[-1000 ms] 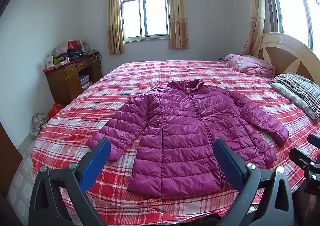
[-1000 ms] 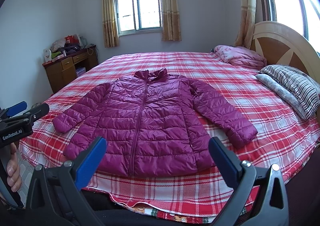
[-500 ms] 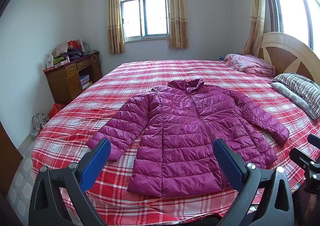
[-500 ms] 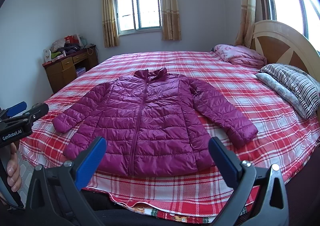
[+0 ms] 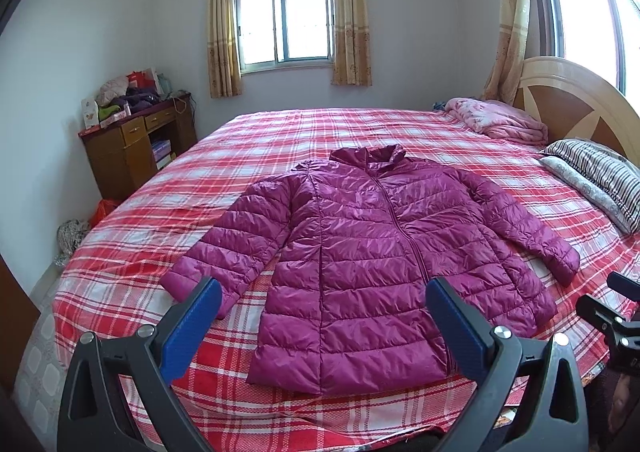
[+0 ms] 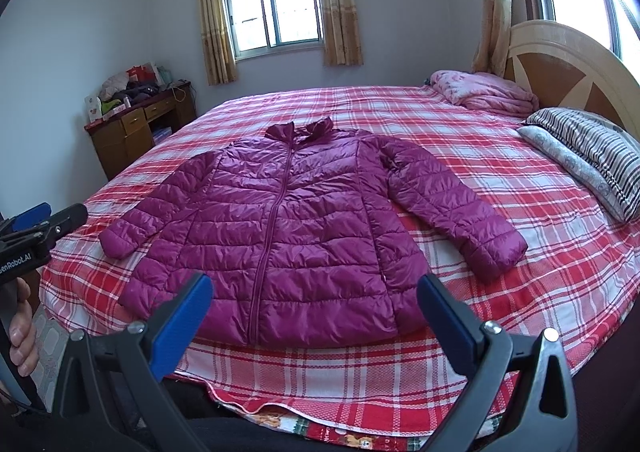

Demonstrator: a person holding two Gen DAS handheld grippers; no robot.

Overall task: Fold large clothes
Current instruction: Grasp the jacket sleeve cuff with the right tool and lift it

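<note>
Magenta puffer jacket [image 5: 384,248] is laid flat, front up and zipped, on the bed [image 5: 280,139] with its red plaid sheet; collar points toward the window, hem toward the near edge. Both sleeves are spread out to the sides, the left cuff [image 5: 188,284] and right cuff [image 6: 500,252] resting on the sheet, apart from the body. No fold is seen anywhere in the garment: the task is judged not yet begun, with sleeves, sides and length all left to be turned in. Left claw [image 5: 320,316] is held above the near edge of the bed, its blue pads set wide apart, nothing between them, no contact with the jacket. Right claw [image 6: 314,308] is held likewise, pads wide apart and empty, short of the hem. A first grasp at a sleeve or shoulder is judged likely; the slick quilted fabric may slide out of a fold. Striped pillows [image 6: 588,139] and a pink blanket [image 6: 484,91] are noted near the headboard, well apart from the jacket.
</note>
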